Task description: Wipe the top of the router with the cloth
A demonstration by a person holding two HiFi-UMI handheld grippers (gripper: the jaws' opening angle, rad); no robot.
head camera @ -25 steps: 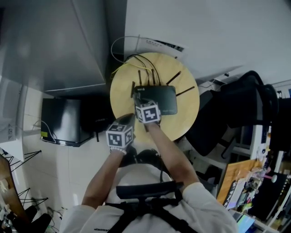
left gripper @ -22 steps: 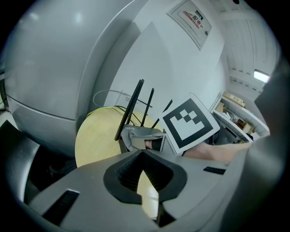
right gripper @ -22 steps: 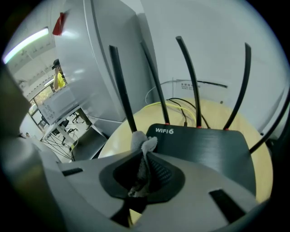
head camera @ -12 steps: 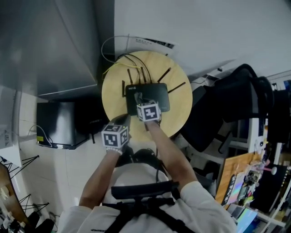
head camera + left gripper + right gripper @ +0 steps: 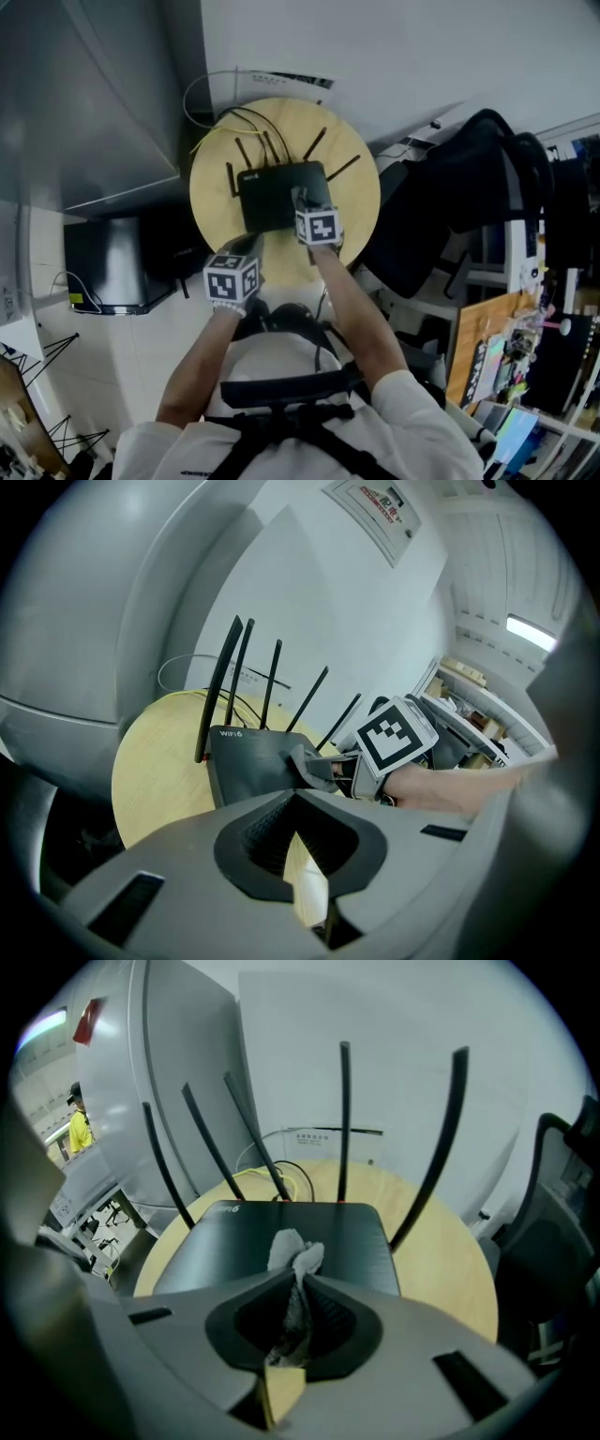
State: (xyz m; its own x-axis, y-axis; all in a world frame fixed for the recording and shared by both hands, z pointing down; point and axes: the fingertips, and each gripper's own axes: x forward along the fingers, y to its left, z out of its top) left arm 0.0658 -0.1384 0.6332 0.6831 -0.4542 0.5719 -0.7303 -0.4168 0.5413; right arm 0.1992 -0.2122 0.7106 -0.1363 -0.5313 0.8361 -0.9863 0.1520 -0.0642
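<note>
A black router [image 5: 277, 195] with several upright antennas [image 5: 344, 1119] lies on a round wooden table [image 5: 352, 183]. My right gripper [image 5: 302, 200] is shut on a crumpled grey cloth [image 5: 295, 1256], which it presses on the router's top [image 5: 281, 1232] near its right front part. The left gripper view shows the same cloth [image 5: 314, 766] on the router [image 5: 246, 761]. My left gripper [image 5: 246, 247] hovers at the table's near left edge, short of the router. Its jaws [image 5: 294, 819] are shut with nothing in them.
Black and yellow cables [image 5: 214, 124] trail off behind the router. A black office chair [image 5: 450, 202] stands close to the table's right. A dark box [image 5: 112, 267] sits on the floor at the left, under a grey panel [image 5: 84, 94]. Cluttered shelves [image 5: 525, 356] are at the lower right.
My right gripper has slid the cloth across the router's top from its left front toward its right side. The left gripper has stayed at the table's near edge.
</note>
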